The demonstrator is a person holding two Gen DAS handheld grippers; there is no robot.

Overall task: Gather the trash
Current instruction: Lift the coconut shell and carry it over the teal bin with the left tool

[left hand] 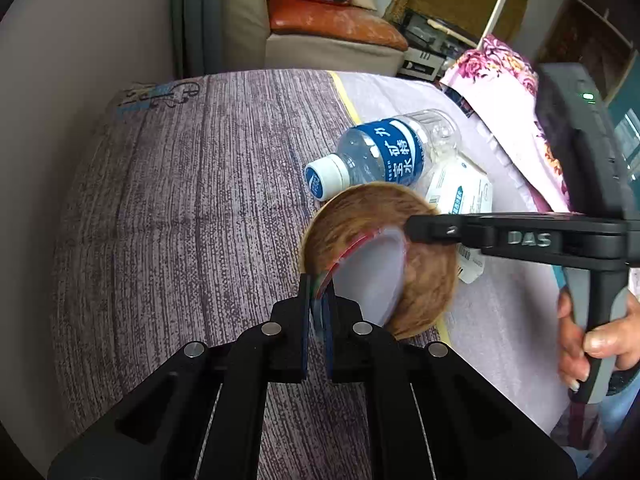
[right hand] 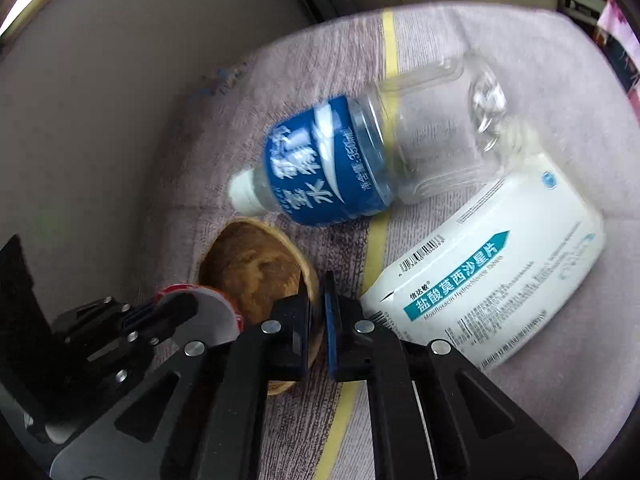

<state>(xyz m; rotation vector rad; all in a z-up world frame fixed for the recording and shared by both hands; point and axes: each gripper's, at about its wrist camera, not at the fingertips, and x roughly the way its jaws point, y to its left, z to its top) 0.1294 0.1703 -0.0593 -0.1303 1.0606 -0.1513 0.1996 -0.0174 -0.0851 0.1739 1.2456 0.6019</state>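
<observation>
Left wrist view: the left gripper (left hand: 318,308) is pinched tight on a small paper cup (left hand: 370,276) over the wooden bowl (left hand: 352,232). A water bottle (left hand: 384,156) lies behind on the bed (left hand: 200,200).

Right wrist view: the right gripper (right hand: 319,322) is pinched tight on the wooden bowl's rim (right hand: 312,280). A medicine box (right hand: 492,276) lies just beside it.

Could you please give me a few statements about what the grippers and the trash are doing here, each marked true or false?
1. The left gripper is shut on the rim of the paper cup. True.
2. The water bottle stands upright. False: it lies on its side.
3. The right gripper clamps the rim of the wooden bowl. True.
4. The medicine box sits inside the bowl. False: it lies on the cloth beside it.
</observation>
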